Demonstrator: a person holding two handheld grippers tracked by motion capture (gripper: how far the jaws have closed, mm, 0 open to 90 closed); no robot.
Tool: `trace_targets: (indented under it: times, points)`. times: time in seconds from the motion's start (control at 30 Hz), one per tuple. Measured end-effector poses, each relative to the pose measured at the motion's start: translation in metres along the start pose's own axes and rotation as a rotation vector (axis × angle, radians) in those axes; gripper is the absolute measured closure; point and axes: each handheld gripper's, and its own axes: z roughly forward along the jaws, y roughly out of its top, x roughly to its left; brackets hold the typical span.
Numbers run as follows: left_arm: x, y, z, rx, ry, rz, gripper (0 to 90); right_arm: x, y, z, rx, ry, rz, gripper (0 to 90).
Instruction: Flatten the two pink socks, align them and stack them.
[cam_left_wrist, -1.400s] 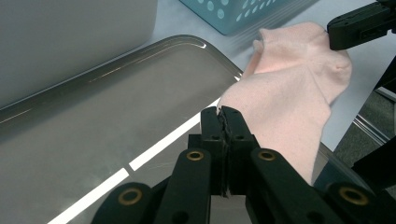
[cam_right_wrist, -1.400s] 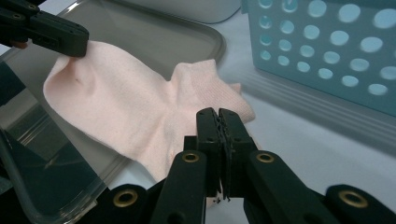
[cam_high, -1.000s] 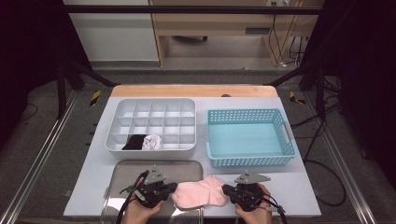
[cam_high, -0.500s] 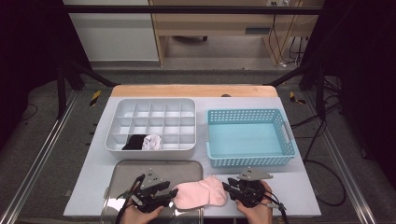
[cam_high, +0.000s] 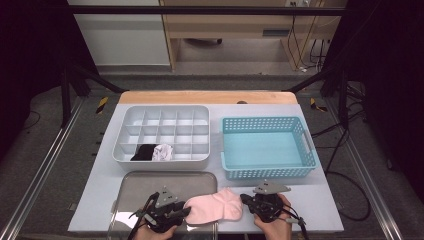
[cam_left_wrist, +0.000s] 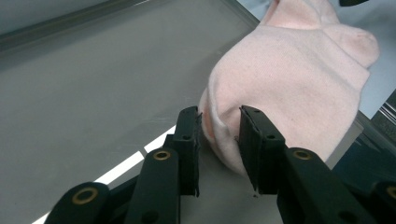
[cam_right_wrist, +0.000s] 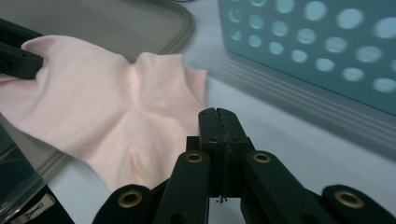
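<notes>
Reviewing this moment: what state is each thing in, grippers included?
Pink sock: flat, half on the tray, half on the table.
Left gripper: jaws part open around the sock's edge.
Right gripper: jaws shut, empty, beside the sock.
Metal tray: bare apart from the sock.
Blue basket: empty.
Divided organizer: black and white items in its front cells.

I see a pale worktop (cam_high: 320, 210) w/ wood far edge, grey floor (cam_high: 60, 165) round it, white cabinet (cam_high: 120, 35) & wooden desk (cam_high: 240, 25) behind, dark sides.
</notes>
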Motion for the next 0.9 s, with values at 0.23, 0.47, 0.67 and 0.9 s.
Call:
trace_targets:
  times: [0.23,0.47,0.67,0.9]
  points:
    - [-0.001,0.001,0.000,-0.002,-0.001,0.008,68.3,-0.006,0.001,0.003,-0.047,0.027,0.010,77.0]
    - [0.001,0.002,0.001,0.006,-0.009,0.003,75.3,-0.001,0.003,0.020,-0.019,0.071,-0.037,77.3]
    - [0.001,0.002,0.001,0.009,-0.007,0.006,81.2,0.001,0.005,0.008,-0.015,0.054,-0.028,87.9]
    - [0.003,0.002,0.000,0.000,-0.003,-0.001,75.8,-0.001,0.000,0.013,-0.002,0.031,-0.007,75.9]
